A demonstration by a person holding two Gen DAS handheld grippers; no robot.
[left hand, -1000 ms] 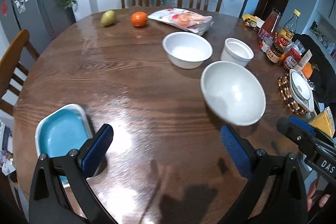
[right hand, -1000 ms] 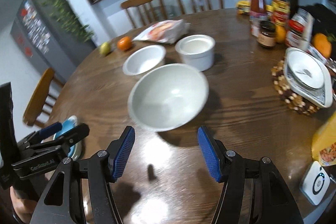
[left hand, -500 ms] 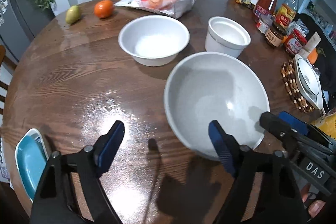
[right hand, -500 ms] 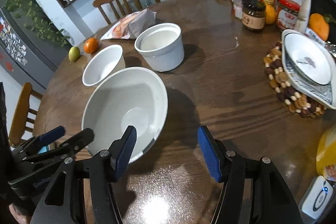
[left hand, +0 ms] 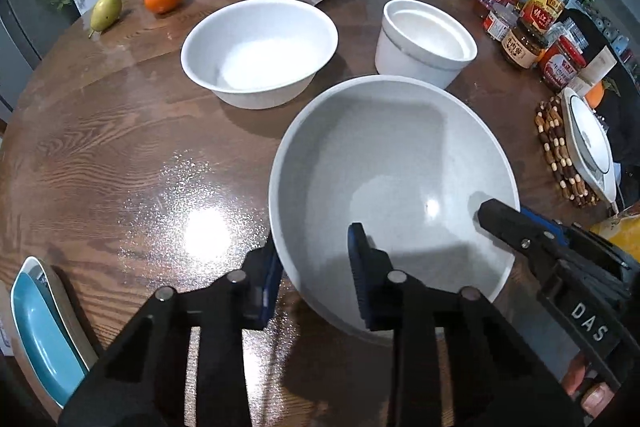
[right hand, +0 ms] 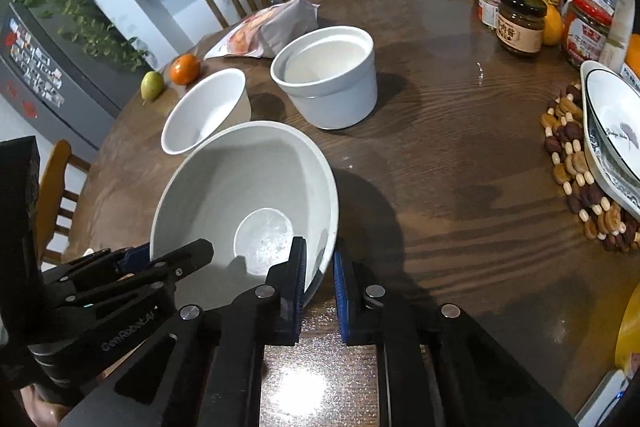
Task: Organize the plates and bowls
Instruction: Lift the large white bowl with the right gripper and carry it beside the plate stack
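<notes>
Both of our grippers have closed in on the large grey bowl [left hand: 394,183] since half a second back: our left gripper [left hand: 314,275] straddles its near-left rim, one pad outside and one inside, apparently pinching, while our right gripper [right hand: 319,283] clamps the near-right rim. With rim grips on opposite near sides, any lift must rise evenly, perhaps toward the white bowl [left hand: 259,49] just beyond it or the ramekin [left hand: 426,43] beyond-right. Legible writing: "DAS" on one gripper, "GenRobot.AI" on the other.
</notes>
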